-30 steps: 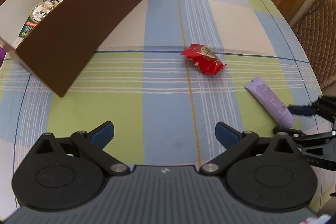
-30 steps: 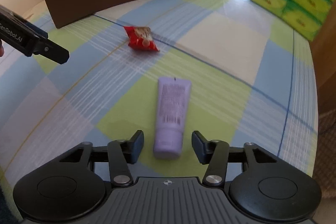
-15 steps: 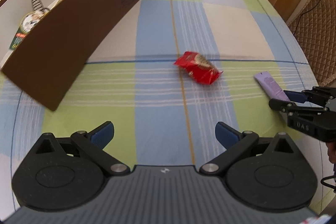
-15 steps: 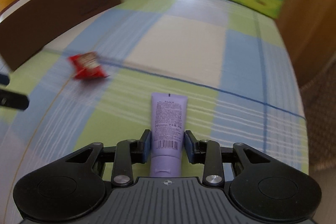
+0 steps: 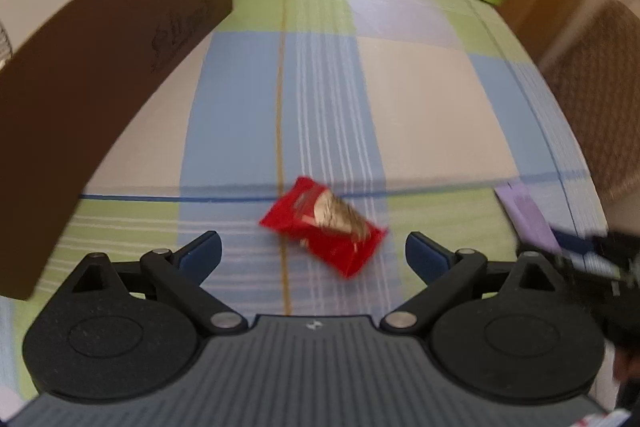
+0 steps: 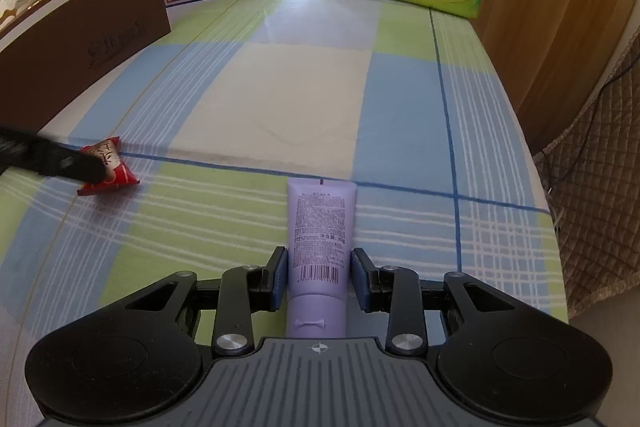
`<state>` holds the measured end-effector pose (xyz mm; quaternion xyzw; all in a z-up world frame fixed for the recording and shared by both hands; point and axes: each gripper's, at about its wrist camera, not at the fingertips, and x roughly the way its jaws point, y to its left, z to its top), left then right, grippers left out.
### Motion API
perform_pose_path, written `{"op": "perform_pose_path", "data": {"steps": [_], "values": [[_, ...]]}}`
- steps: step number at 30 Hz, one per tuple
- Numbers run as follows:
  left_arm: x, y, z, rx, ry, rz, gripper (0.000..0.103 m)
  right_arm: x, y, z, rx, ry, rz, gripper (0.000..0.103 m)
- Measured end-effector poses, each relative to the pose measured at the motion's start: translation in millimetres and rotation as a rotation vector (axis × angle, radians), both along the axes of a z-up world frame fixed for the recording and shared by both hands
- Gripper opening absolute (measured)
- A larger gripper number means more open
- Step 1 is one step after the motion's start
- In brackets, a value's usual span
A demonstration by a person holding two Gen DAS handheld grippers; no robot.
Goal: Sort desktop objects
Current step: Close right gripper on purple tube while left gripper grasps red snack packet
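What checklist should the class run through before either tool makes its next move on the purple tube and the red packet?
1. Purple tube lies between the right tool's fingers: ok.
2. Right tool clamped on the tube: cannot tell; the left pad seems to touch it, while a thin gap shows at the right pad.
3. Left tool open wide enough for the red snack packet: ok.
4. Packet centred between the left tool's fingers: not ok; it lies just ahead of the tips.
5. Brown box open at the top to take items: ok.
6. Tablecloth between both tools and the box free of obstacles: ok.
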<state>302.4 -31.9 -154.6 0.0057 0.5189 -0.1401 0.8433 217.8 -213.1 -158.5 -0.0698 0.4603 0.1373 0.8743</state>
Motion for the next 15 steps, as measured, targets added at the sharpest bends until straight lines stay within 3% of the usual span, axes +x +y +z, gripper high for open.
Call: {"op": "perform_pose_path", "data": {"steps": [5,10,15], "values": [[20,-13,-17,0.064,0.003,0.049,0.095,0,-1,-1,0.001,-0.007,0.003,0.031],[20,-5,-20,0.101,-0.010,-0.024,0.085,-1,-1,-2,0.004,-0.014,0.014,0.031],[17,19,-13,0.082,-0.029,-0.082,0.080,0,-1,-2,0.001,-0.017,0.016,0.031]]}}
